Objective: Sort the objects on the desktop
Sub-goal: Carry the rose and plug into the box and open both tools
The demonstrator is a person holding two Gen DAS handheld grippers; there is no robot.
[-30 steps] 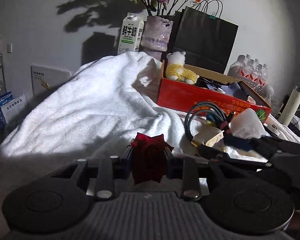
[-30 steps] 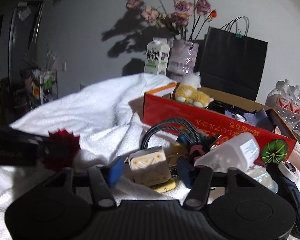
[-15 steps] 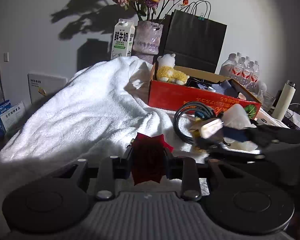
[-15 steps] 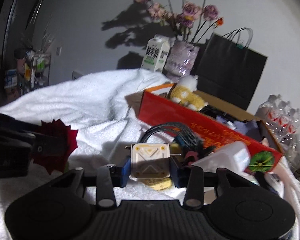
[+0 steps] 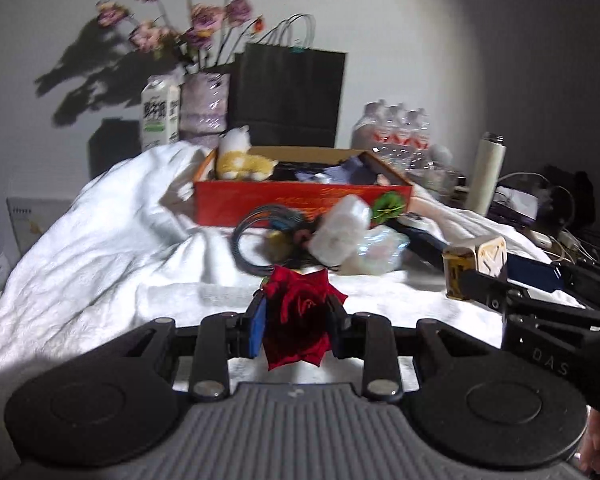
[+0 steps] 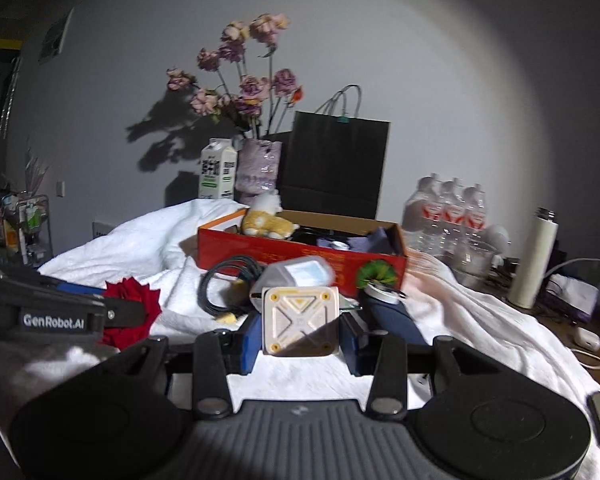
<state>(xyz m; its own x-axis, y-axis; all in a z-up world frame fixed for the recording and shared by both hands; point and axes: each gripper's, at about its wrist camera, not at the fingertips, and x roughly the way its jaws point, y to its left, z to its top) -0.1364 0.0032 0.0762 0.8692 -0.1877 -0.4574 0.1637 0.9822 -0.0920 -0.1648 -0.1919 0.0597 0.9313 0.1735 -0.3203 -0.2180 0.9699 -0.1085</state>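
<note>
My left gripper point(image 5: 296, 326) is shut on a dark red rose point(image 5: 300, 320) and holds it above the white towel point(image 5: 120, 248). My right gripper point(image 6: 300, 332) is shut on a cream square box point(image 6: 298, 320) with a yellow pattern; it also shows in the left wrist view point(image 5: 476, 266), at the right. The rose shows at the left of the right wrist view point(image 6: 134, 312). A red cardboard box point(image 5: 300, 204) with a plush toy point(image 5: 242, 160) in it stands behind a pile of a coiled black cable point(image 5: 260, 240) and a clear plastic container point(image 5: 344, 232).
A milk carton point(image 5: 160, 116), a vase of pink flowers point(image 5: 204, 108) and a black paper bag point(image 5: 288, 96) stand against the wall. Water bottles point(image 5: 392, 128), a white flask point(image 5: 486, 172) and cables lie at the right. A dark blue object point(image 6: 388, 316) lies by the pile.
My right gripper closed on the cream box and lifted it off the pile, back and up. My left gripper drew back and up with the rose.
</note>
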